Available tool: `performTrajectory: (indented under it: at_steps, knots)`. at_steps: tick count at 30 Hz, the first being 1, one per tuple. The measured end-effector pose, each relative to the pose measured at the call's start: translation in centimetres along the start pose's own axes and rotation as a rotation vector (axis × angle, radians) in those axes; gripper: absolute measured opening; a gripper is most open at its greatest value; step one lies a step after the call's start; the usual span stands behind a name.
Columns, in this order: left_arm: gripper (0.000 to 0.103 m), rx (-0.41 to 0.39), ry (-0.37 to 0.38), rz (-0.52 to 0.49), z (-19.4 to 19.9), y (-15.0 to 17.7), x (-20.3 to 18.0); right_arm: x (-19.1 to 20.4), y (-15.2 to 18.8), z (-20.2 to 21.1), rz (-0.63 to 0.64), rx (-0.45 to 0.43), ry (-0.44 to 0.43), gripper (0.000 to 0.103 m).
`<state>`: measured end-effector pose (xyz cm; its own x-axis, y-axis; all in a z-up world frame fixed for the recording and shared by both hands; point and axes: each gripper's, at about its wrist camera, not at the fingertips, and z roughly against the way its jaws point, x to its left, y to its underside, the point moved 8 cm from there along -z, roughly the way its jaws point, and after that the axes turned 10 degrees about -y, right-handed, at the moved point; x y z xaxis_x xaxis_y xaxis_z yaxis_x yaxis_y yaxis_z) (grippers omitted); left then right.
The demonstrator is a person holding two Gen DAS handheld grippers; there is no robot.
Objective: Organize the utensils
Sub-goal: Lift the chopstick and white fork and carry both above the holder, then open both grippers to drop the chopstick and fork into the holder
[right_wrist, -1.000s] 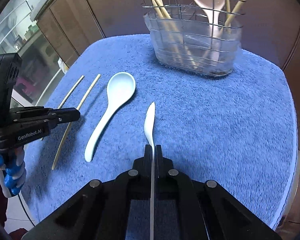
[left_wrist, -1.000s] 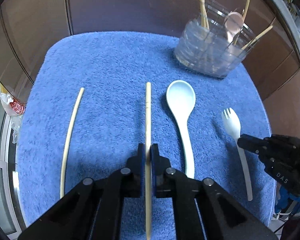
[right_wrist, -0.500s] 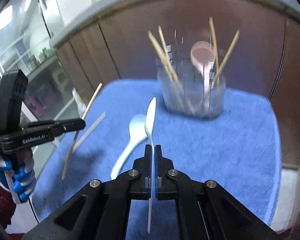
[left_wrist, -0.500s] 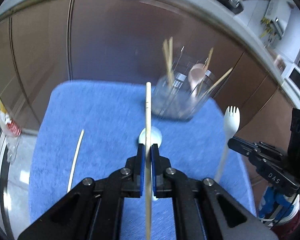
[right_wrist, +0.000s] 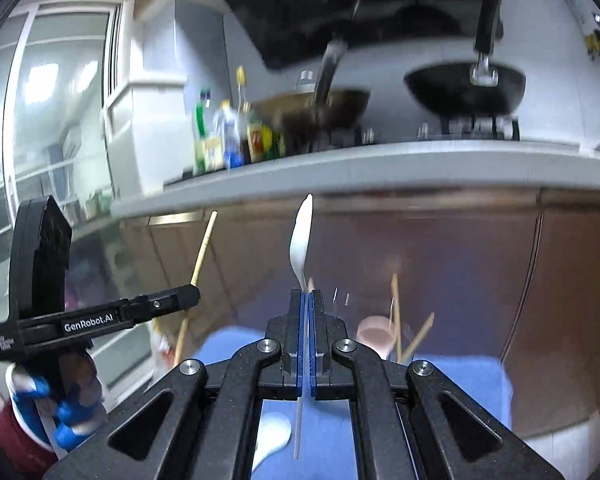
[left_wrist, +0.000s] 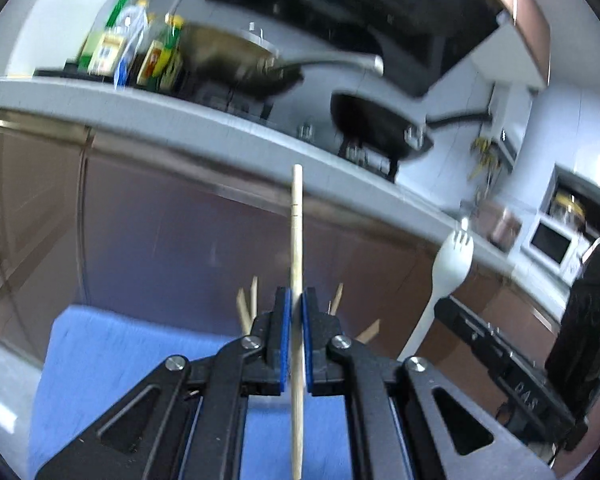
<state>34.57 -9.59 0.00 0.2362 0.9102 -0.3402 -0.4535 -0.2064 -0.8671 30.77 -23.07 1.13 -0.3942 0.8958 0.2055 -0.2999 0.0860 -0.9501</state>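
Both grippers are raised above the blue towel point(left_wrist: 112, 360), the left gripper point(left_wrist: 295, 312) with jaws clamped on a chopstick point(left_wrist: 296, 240), the right gripper point(right_wrist: 308, 312) with jaws clamped on a white spork point(right_wrist: 301, 240). Each should tip tines or end upright, then lower slowly into the holder point(right_wrist: 384, 340), clear of the sticks already there. A kitchen counter point(right_wrist: 380, 168) with pans point(right_wrist: 466, 88) runs behind.

Upright wooden chopstick point(left_wrist: 296, 264) and white spork point(right_wrist: 301, 244), both lifted above towel.
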Motion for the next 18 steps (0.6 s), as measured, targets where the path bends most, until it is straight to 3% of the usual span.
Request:
performTrajectory:
  at_steps: [4,9,18]
  knots:
    - [0.005,-0.094,-0.002,0.05,-2.8,-2.2,-0.8,-1.7,-2.2,-2.3,0.022,-0.076,0.039,0.002]
    - [0.005,-0.162,-0.042,0.043,-7.7,-2.8,-1.5,-4.2,-2.0,-5.0,0.051,-0.115,0.106,0.002]
    - [0.005,-0.235,-0.183,-0.003,-14.1,1.9,-0.5,-7.0,3.2,-8.3,0.073,-0.111,0.189,0.002]
